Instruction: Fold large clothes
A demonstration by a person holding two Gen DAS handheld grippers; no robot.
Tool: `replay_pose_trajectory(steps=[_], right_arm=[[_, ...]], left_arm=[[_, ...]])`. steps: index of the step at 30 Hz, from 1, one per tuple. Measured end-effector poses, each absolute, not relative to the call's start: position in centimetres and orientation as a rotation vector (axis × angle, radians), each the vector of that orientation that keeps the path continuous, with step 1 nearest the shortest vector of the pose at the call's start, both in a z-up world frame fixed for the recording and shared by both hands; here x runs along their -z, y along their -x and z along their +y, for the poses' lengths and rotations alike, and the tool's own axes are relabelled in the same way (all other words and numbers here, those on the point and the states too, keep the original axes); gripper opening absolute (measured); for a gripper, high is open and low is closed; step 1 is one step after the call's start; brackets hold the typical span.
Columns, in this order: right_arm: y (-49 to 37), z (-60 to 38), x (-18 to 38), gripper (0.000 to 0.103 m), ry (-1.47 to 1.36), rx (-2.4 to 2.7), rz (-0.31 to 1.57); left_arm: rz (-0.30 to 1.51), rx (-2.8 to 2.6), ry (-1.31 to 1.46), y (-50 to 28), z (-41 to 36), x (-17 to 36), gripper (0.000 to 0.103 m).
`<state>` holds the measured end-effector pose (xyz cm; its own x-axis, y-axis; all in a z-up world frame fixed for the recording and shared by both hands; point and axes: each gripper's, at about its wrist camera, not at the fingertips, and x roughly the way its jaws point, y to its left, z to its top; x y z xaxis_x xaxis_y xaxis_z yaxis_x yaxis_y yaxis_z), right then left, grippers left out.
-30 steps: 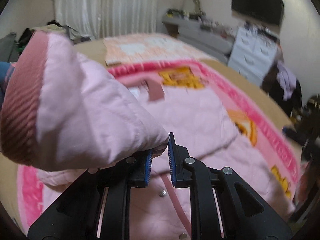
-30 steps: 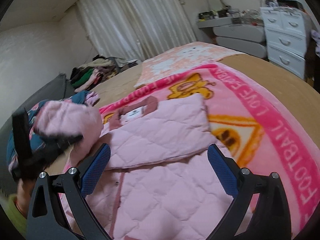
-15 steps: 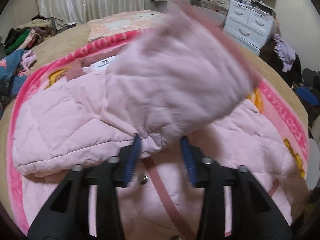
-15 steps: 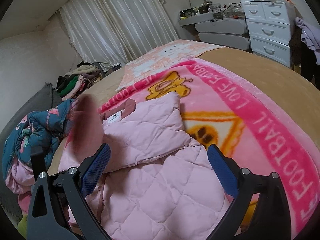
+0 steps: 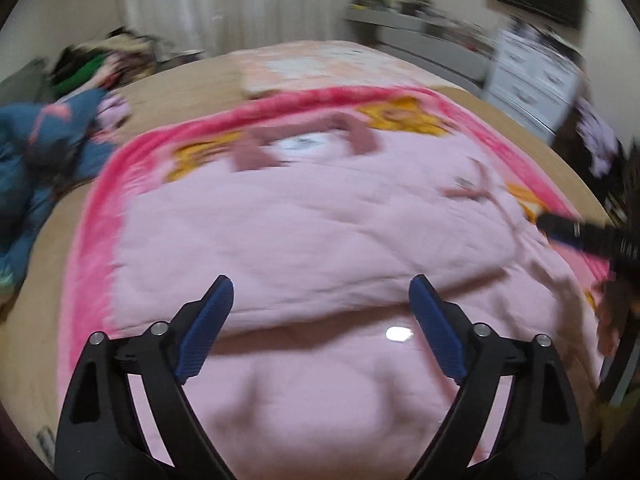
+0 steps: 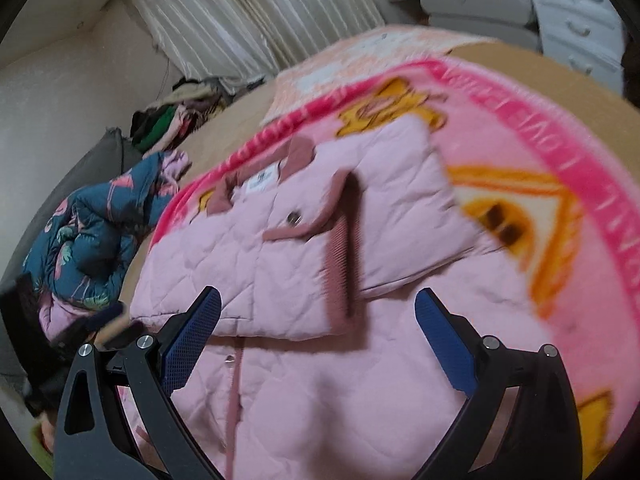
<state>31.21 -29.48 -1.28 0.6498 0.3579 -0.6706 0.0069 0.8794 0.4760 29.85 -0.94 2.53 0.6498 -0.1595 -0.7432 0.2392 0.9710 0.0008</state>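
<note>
A pink quilted jacket (image 5: 320, 220) (image 6: 280, 392) lies flat on a pink blanket (image 5: 92, 208) (image 6: 560, 152) on the bed. Both sleeves are folded across its chest. The upper sleeve (image 6: 248, 272) ends in a dark pink ribbed cuff (image 6: 340, 272). My left gripper (image 5: 320, 284) hovers over the folded sleeve's near edge, its jaws opening wide with nothing between them. My right gripper (image 6: 319, 294) stands open just above the jacket's lower half, also holding nothing. The left wrist view is blurred by motion.
A blue floral garment (image 5: 36, 152) (image 6: 92, 232) lies bunched at the bed's left side, with a pile of clothes (image 6: 172, 120) behind it. White drawers (image 5: 532, 76) (image 6: 576, 28) stand at the right, curtains (image 6: 260, 20) at the back.
My left gripper carried the sleeve across the jacket, let go of it and opened wide. The sleeve now lies flat. My right gripper sank closer to the jacket and stayed open.
</note>
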Motion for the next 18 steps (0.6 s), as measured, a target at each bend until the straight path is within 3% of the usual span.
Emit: replay_pose_trajectory(steps=[3,4,5,7,8,15,18], right_arm=[[-32.5,-28.8,3.1,0.083,-0.523,-0.178,0.893],[-33.0,-28.8,3.7,0.075,-0.546,-0.164,0.909],[-33.3,-28.8,4.2,0.056,-0.559,-0.163,0.921],[-33.7,-28.7,4.6,0.029,-0.556,-0.191,0.929],[-33.7,-28.4,4.2,0.021,-0.541,-0.206,0.915],[-35.4,-26.7,-5.1,0.015,-0.245,-0.301,0.631],[-37.4,-26.8,-5.2,0.015,-0.176,-0.281,0.64]], left_arm=[[0.825,0.156,-0.039,-30.6,2.8,-3.3,0.087],[0.82,0.134,-0.019,-30.7,3.9,-3.5,0.088],[0.817,0.12,-0.006,-30.7,4.6,-3.7,0.088],[0.811,0.095,0.017,-30.8,6.1,-4.0,0.088],[0.805,0.08,0.033,-30.9,6.8,-4.1,0.088],[0.8,0.015,0.139,-32.4,9.7,-4.2,0.088],[0.812,0.011,0.143,-33.4,9.2,-3.8,0.088]])
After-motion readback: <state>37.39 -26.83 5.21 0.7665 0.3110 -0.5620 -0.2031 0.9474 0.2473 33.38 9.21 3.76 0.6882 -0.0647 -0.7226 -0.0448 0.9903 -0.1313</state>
